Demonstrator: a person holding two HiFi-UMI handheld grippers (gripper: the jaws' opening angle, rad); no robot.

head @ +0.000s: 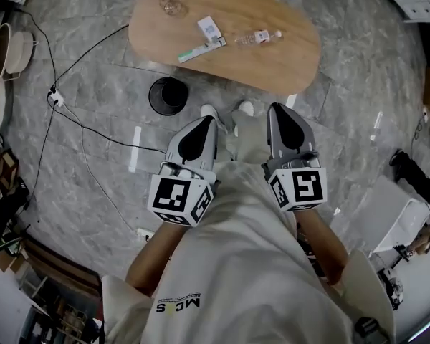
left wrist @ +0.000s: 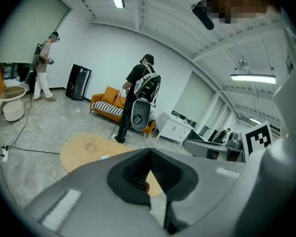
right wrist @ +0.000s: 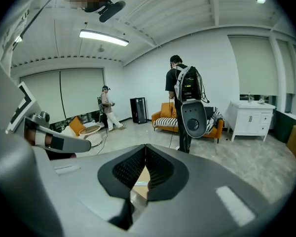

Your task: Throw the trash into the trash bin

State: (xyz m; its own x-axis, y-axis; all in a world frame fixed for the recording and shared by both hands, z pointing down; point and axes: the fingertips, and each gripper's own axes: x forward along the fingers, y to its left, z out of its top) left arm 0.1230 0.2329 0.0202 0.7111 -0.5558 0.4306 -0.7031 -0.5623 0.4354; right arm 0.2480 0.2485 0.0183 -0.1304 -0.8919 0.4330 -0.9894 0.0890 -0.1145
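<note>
An oval wooden table (head: 287, 63) stands ahead of me on the grey floor. On it lie a crumpled clear wrapper (head: 173, 6), a white card (head: 209, 27), a green and white stick (head: 199, 49) and a small plastic bottle (head: 258, 38). A round black trash bin (head: 168, 95) sits on the floor at the table's near edge. My left gripper (head: 206, 122) and right gripper (head: 278, 110) hang side by side short of the table, both shut and empty. In the left gripper view the jaws (left wrist: 150, 154) meet above the table (left wrist: 84, 149). The right gripper (right wrist: 145, 148) looks the same.
Black cables and a white power strip (head: 55, 99) trail across the floor at left. A person with a backpack (left wrist: 138, 100) stands beyond the table near an orange sofa (left wrist: 108, 105). Another person (left wrist: 43, 65) stands farther off. A white cabinet (right wrist: 249, 117) is at right.
</note>
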